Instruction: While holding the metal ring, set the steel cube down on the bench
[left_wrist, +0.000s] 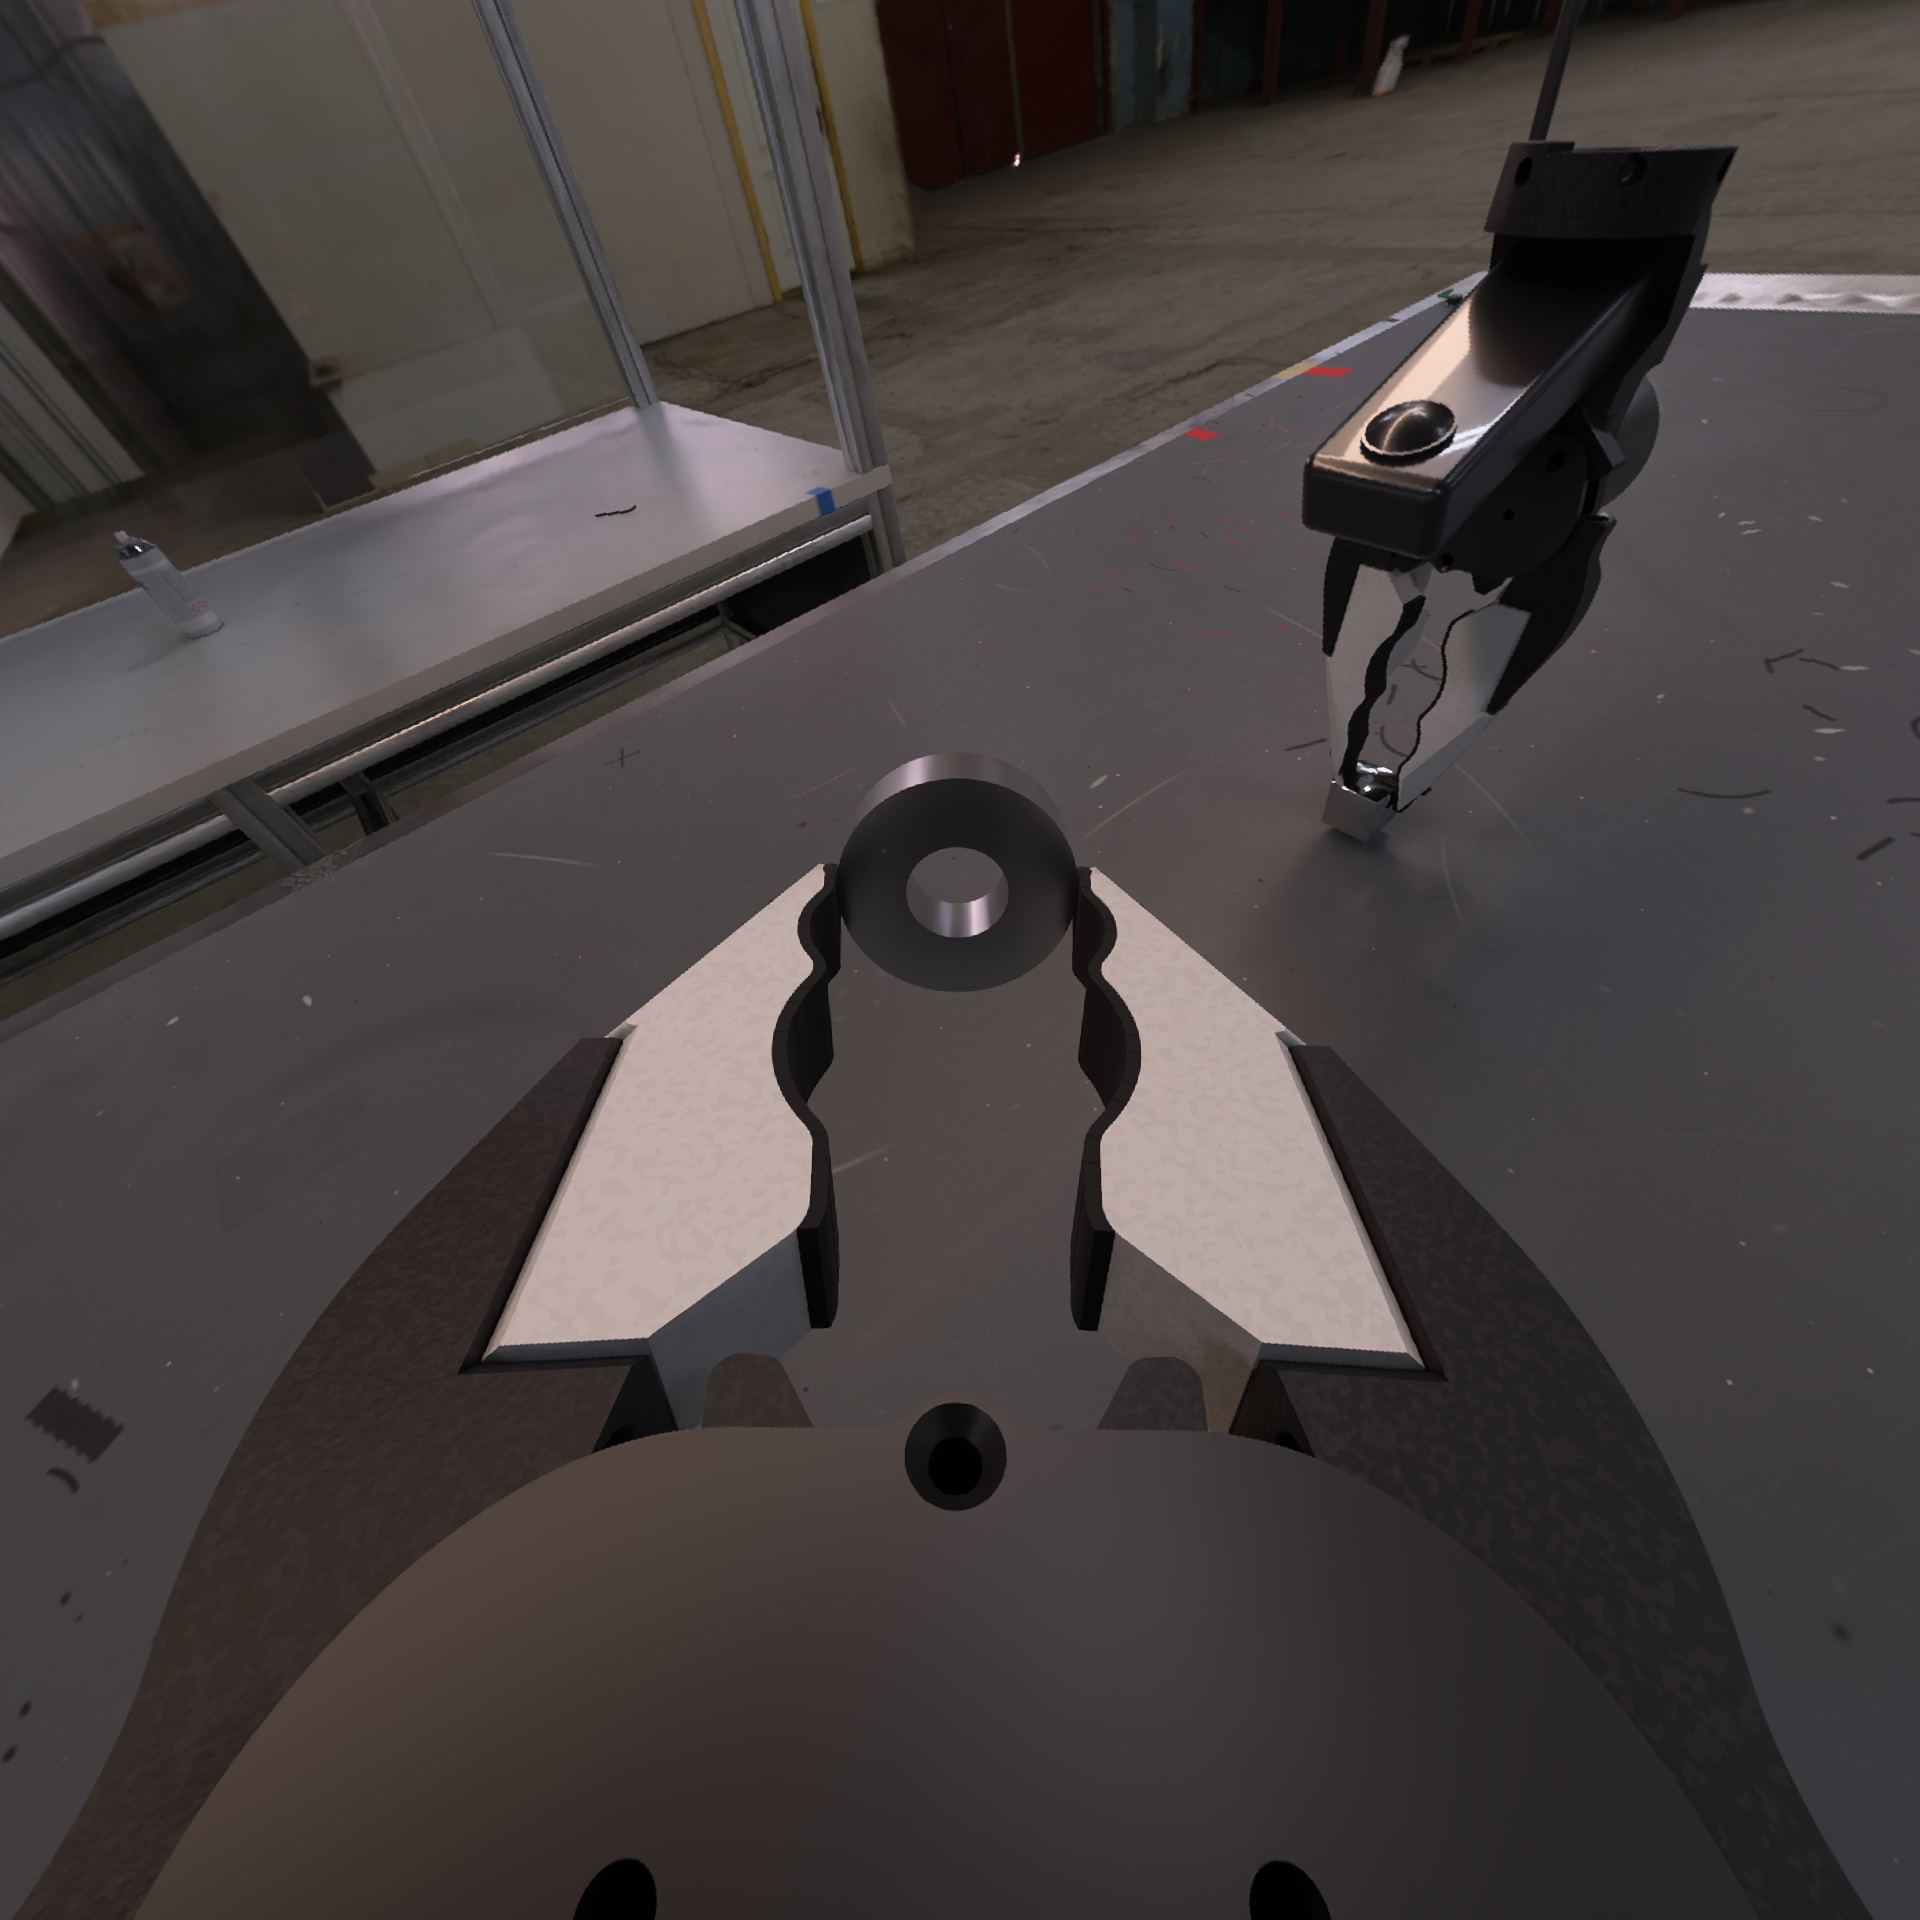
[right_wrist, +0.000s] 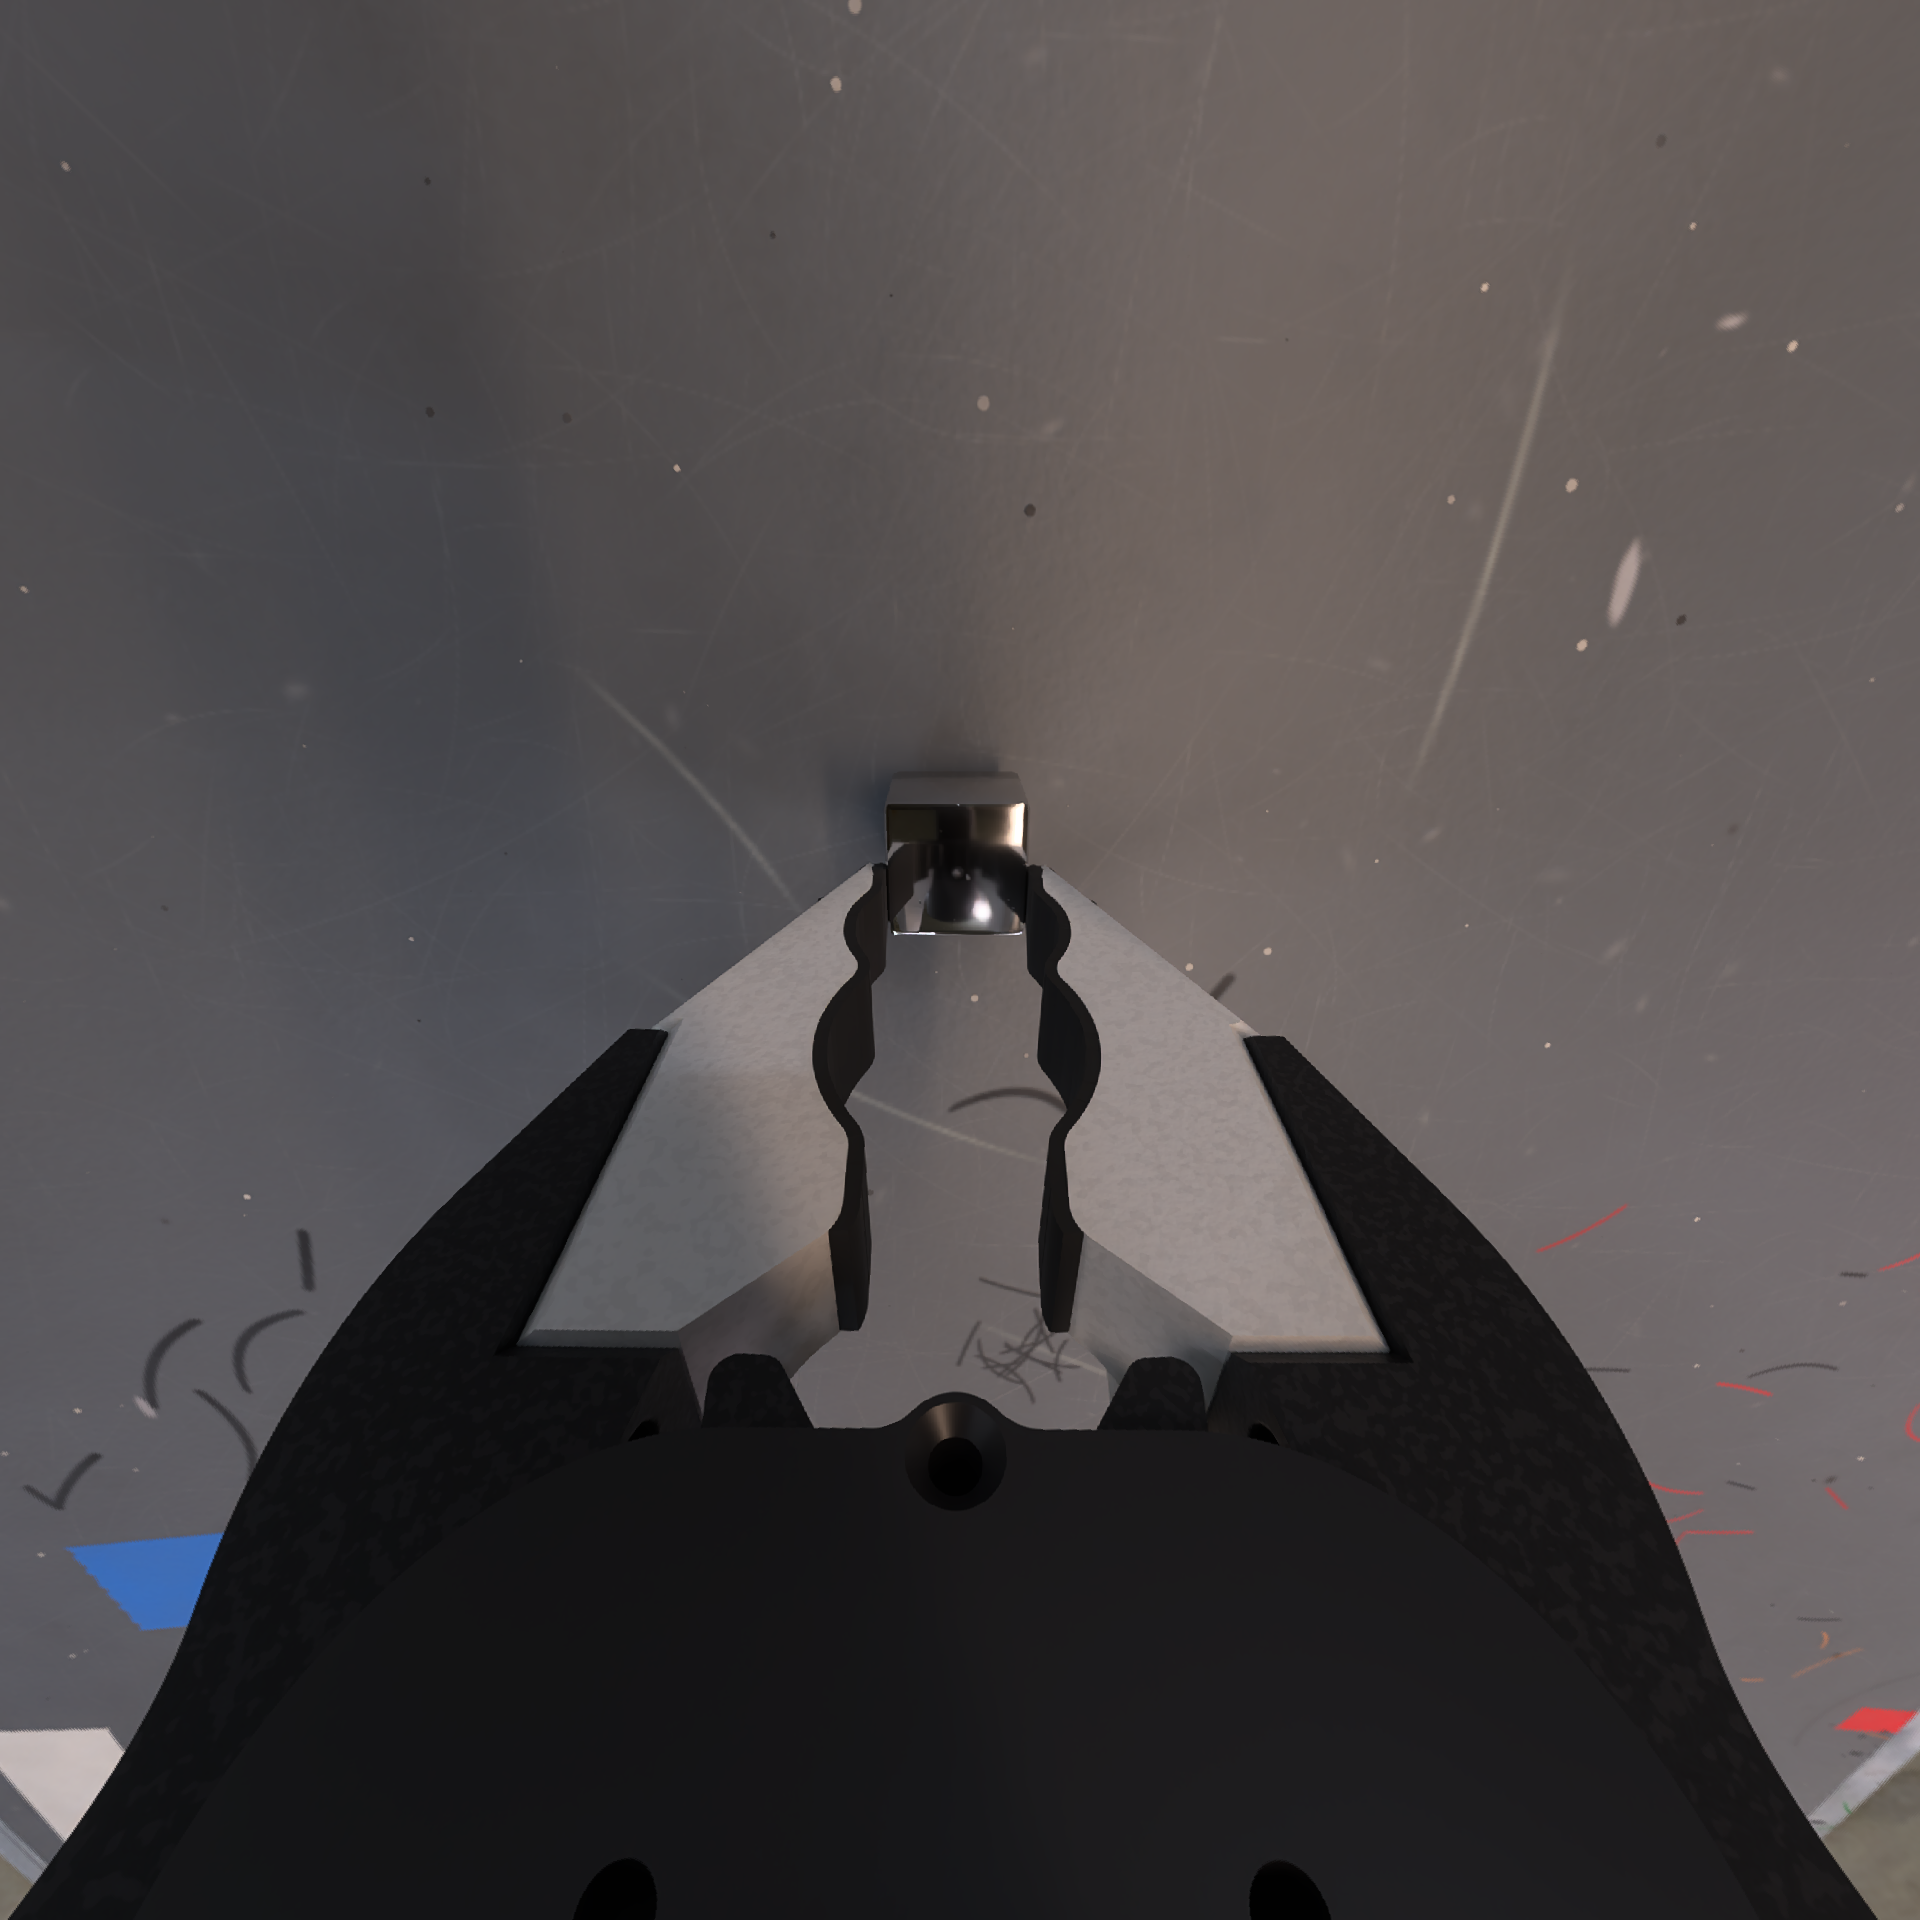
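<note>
My left gripper (left_wrist: 956, 883) is shut on a thick dark metal ring (left_wrist: 954, 875), held upright between the fingertips above the grey bench (left_wrist: 520, 1039). My right gripper (right_wrist: 956, 883) is shut on a small shiny steel cube (right_wrist: 956, 852) at its fingertips. In the left wrist view the right gripper (left_wrist: 1371, 800) points steeply down at the far right, and the cube (left_wrist: 1356, 808) is at the bench surface (right_wrist: 1247, 416); whether it touches cannot be told.
A second grey table (left_wrist: 416, 582) with a small white bottle (left_wrist: 177, 587) stands beyond the bench's left edge, with metal frame posts (left_wrist: 831, 312) behind it. Scratches, red flecks (left_wrist: 1226, 540) and a blue tape patch (right_wrist: 145, 1579) mark the bench.
</note>
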